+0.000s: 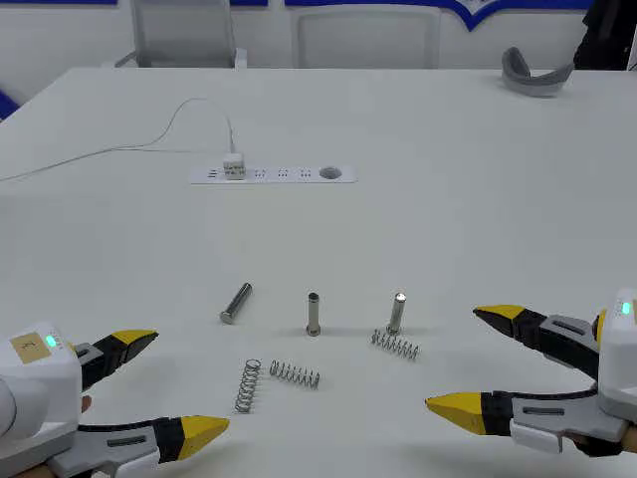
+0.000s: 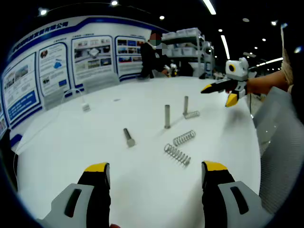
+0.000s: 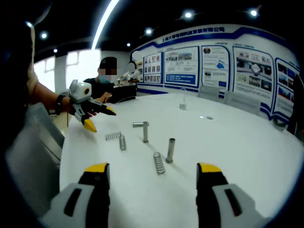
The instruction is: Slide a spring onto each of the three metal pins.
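"Head view, pins first: what goes in the log?"
"Three metal pins in a row on the white table (image 1: 478, 199). Left pin (image 1: 236, 303) lies on its side. Middle pin (image 1: 313, 314) and right pin (image 1: 396, 312) stand upright. None carries a spring."
"Springs?"
"All three lie flat on the table, on the person's side of the row. Right spring (image 1: 395, 345) is at the foot of the right pin, just beside it; whether they touch cannot be told. Middle spring (image 1: 295, 374) and left spring (image 1: 247, 385) form a loose V, far ends close but apart, nearer the person than the left and middle pins."
"Left gripper?"
"Left gripper (image 1: 169, 383) is at the near left corner, jaws apart, nothing between the yellow tips. In the left gripper view the springs and pins sit well ahead of those tips."
"Right gripper?"
"Right gripper (image 1: 473, 358) is at the near right, jaws spread wide, holding nothing, apart from the right spring. In the right gripper view the right pin is the closest, with its spring on the table beside it."
"Anything further back?"
"Power strip (image 1: 274, 174) with a white plug (image 1: 234, 164) in it, and a cable (image 1: 109, 150) running off left. Grey curved object (image 1: 535, 75) near the far right edge."
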{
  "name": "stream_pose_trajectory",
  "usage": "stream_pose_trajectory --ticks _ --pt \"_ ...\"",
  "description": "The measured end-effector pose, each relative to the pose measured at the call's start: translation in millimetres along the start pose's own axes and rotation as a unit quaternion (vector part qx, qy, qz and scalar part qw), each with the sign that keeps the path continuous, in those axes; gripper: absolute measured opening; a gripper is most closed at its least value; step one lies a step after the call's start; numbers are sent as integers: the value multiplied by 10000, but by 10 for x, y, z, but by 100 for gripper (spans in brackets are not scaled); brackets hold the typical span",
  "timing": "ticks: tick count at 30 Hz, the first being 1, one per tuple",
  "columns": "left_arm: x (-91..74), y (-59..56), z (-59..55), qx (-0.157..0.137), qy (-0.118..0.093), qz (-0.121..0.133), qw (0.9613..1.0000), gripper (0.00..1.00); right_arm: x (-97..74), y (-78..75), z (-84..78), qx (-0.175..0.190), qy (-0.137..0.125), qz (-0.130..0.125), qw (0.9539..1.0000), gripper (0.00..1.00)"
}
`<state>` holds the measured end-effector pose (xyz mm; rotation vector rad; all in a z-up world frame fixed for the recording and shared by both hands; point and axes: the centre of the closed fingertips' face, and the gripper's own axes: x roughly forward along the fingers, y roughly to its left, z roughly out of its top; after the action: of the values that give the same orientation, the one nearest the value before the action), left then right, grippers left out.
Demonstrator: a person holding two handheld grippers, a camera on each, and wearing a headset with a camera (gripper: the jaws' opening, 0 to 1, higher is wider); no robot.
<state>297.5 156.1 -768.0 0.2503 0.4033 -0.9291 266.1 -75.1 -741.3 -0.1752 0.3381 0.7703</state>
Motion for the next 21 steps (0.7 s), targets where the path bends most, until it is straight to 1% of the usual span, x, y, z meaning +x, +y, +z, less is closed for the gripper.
stream_pose_trajectory --ticks 6,13,21 --pt "-20 -1 -16 21 32 15 10000 80 1 48 24 -13 -26 31 10000 76" --pt "-35 13 -13 11 59 57 10000 80 9 38 6 60 -48 34 10000 76" --pt "-7 20 4 -4 44 72 10000 79 2 56 1 76 -47 52 9999 76"
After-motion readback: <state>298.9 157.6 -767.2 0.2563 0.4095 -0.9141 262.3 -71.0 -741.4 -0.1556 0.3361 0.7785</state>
